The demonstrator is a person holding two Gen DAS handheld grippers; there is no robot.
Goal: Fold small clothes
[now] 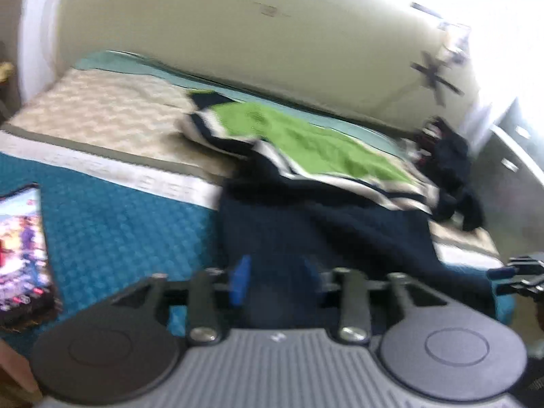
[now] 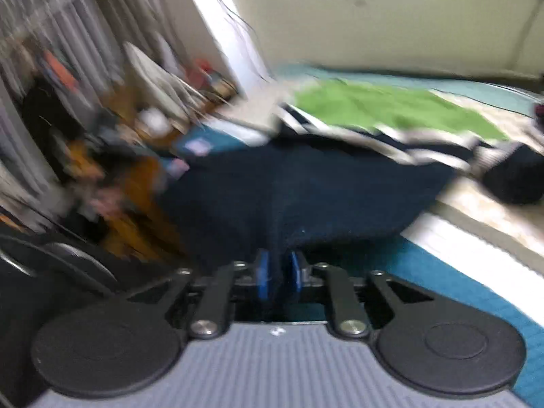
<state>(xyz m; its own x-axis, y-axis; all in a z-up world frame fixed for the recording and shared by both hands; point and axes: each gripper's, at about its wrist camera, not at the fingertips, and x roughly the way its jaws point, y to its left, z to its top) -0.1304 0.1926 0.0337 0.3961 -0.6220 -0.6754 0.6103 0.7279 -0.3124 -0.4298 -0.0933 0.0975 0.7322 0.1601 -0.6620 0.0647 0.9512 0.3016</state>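
A dark navy garment [image 1: 323, 234] lies on the bed, also in the right wrist view [image 2: 306, 190]. My left gripper [image 1: 277, 280] has its blue pads [image 1: 239, 278] apart around the garment's near edge. My right gripper [image 2: 278, 275] is shut on the garment's near edge, cloth pinched between its blue pads [image 2: 261, 273]. Behind it lies a green garment with navy and white stripes [image 1: 306, 139], also in the right wrist view [image 2: 391, 108]. Both views are blurred.
The bed has a teal quilt [image 1: 112, 224] and a cream patterned cover [image 1: 102, 108]. A colourful book or packet [image 1: 23, 255] lies at the left. Dark clothes [image 1: 452, 170] are piled at the far right. Cluttered shelves [image 2: 102, 102] stand left of the bed.
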